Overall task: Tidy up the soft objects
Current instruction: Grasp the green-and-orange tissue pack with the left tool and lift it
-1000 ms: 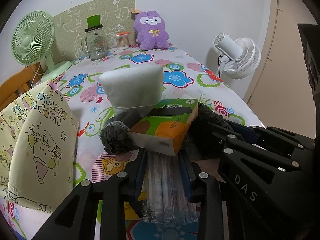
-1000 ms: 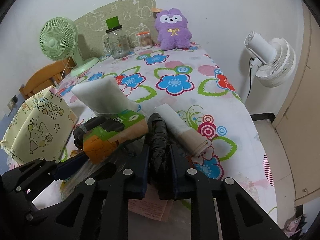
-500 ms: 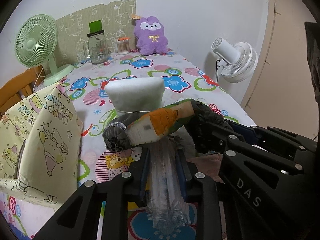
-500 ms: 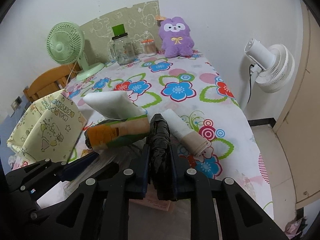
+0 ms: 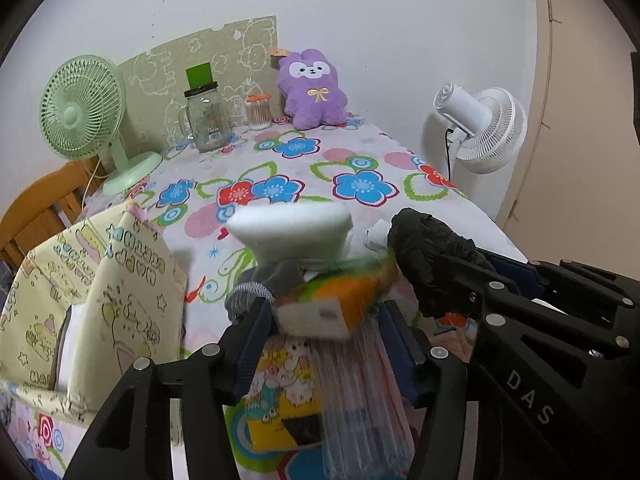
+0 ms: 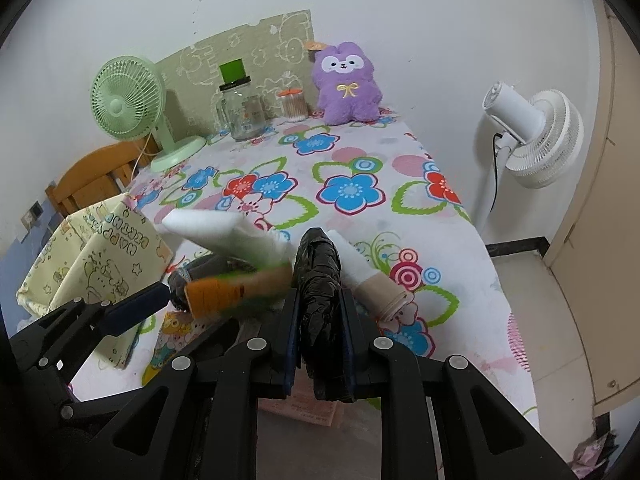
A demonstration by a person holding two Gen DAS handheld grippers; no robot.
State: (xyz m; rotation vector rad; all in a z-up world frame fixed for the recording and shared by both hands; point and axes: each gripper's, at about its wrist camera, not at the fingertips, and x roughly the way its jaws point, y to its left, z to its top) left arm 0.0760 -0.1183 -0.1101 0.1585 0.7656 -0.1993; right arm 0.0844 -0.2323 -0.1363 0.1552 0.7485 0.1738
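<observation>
My left gripper (image 5: 326, 322) has its jaws apart; a clear plastic air-cushion strip (image 5: 360, 392) lies between them, and the blurred orange and green tissue pack (image 5: 340, 300) at its far end is dropping. My right gripper (image 6: 320, 304) is shut on a rolled black plastic bag (image 6: 320, 272), also seen in the left wrist view (image 5: 432, 256). A white foam block (image 5: 292, 232) and a grey rolled sock (image 5: 256, 284) lie just ahead. A white and beige roll (image 6: 372, 276) lies right of the black bag. A yellow fabric bin (image 5: 92, 288) stands at the left.
A purple plush (image 5: 314, 88), glass jar (image 5: 206, 120), small swab jar (image 5: 258, 112) and green fan (image 5: 86, 112) stand at the back of the floral table (image 5: 360, 160). A white fan (image 5: 484, 132) stands off the right edge. A wooden chair (image 6: 96, 172) is left.
The left jaws have opened from their grip on the plastic strip. The tissue pack has tipped and is moving, blurred. Both grippers have lifted and pulled back slightly.
</observation>
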